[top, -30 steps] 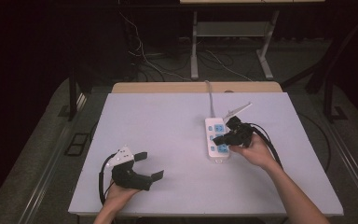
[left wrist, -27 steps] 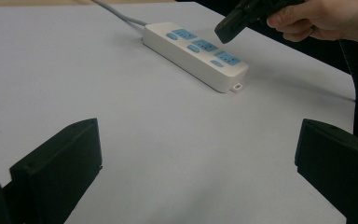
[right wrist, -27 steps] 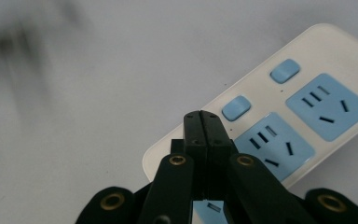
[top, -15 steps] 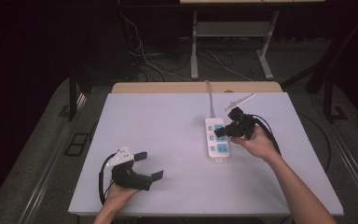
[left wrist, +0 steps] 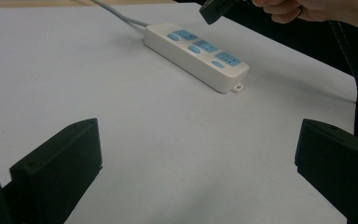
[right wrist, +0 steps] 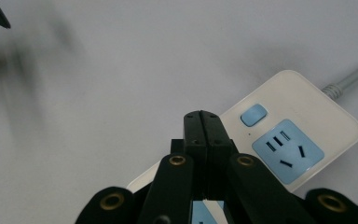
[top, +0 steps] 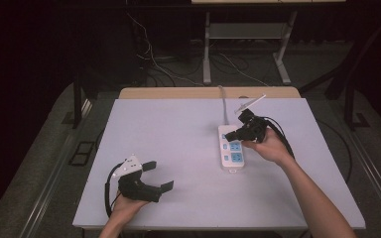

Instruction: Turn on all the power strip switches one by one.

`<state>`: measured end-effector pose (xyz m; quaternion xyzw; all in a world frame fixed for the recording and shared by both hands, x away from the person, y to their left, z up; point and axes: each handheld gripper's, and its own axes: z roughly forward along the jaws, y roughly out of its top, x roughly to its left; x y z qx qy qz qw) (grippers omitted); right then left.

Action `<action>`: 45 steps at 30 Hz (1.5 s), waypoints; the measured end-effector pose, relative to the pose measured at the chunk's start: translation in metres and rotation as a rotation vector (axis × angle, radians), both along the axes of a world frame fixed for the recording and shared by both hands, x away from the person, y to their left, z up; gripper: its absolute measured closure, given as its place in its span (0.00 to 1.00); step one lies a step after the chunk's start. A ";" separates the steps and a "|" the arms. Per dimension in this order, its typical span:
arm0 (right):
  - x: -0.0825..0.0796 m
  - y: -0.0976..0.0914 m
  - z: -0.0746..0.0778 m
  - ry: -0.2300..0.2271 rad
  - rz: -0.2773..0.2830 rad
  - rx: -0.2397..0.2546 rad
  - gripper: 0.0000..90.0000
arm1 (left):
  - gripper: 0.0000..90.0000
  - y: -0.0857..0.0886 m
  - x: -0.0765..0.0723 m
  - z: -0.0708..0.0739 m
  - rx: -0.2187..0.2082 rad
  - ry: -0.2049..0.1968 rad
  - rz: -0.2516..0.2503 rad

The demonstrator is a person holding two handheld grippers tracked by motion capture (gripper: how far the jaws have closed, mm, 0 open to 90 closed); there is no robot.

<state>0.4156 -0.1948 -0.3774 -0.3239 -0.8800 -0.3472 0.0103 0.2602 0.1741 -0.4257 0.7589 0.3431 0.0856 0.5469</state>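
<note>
While the right tongs [top: 239, 132] are held pressed together with nothing between them, just above the power strip [top: 231, 150] near its blue switches, perhaps to press one, the left tongs [top: 158, 175] are rested wide apart on the surface [top: 178, 148], well apart from the strip, presumably idle.

The power strip [left wrist: 196, 55] looks like smooth white plastic with a faint sheen, its sockets and switches set in pale blue plastic, and its cord [right wrist: 349, 82] wears a ribbed grey sleeve. The table [top: 178, 144] has a matt, even, pale grey top with a bare wood-coloured far edge. The right gripper [right wrist: 203, 128] is matt black plastic with brass-coloured rivets; the left gripper [top: 155, 176] is equally dull black.
</note>
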 end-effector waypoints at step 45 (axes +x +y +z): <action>0.013 0.015 -0.034 0.028 0.004 -0.068 1.00 | 0.00 -0.001 0.000 0.000 0.001 -0.001 -0.008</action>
